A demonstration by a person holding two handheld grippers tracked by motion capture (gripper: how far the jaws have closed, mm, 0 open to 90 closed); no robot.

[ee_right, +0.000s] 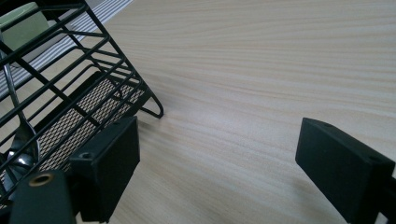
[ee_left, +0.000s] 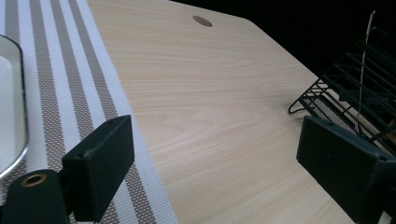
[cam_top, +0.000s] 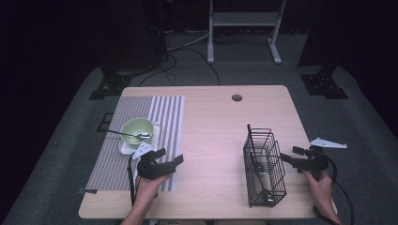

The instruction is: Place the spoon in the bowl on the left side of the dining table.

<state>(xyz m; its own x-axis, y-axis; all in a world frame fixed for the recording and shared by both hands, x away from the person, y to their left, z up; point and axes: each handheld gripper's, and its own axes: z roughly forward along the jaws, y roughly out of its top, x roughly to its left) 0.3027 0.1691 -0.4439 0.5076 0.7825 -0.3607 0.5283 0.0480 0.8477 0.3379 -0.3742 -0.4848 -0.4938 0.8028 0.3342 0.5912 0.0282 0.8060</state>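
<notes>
Black wire basket [cam_top: 264,166] stands upright on the right half of the table, just left of the right gripper [cam_top: 293,157]. Mesh floor visible through the bars in the right gripper view [ee_right: 88,107]; a metal utensil [ee_right: 21,135] leans inside it there. Right gripper empty, jaws spread wide, near jaw just beside the basket's side; contact cannot be judged.

Left gripper [cam_top: 167,158] held low over the near edge of the striped placemat [cam_top: 141,136], jaws likewise wide apart, nothing between them. Its own view looks across bare wood toward the basket [ee_left: 348,88].

Pale green bowl [cam_top: 137,130] sits on a white dish [cam_top: 127,148] on the placemat, just beyond the left gripper. A spoon [cam_top: 133,135] lies across the bowl, handle pointing left.

Surface: light wood-grain tabletop [cam_top: 216,126], rounded corners, a round cable hole [cam_top: 237,97] near the far edge. Placemat is grey and white striped, runs along the left side.

Room: dark, grey carpet [cam_top: 371,140]. White frame legs [cam_top: 244,28] beyond the table; black stand bases at far left [cam_top: 110,84] and far right [cam_top: 324,84]; cables on the floor [cam_top: 187,51].
</notes>
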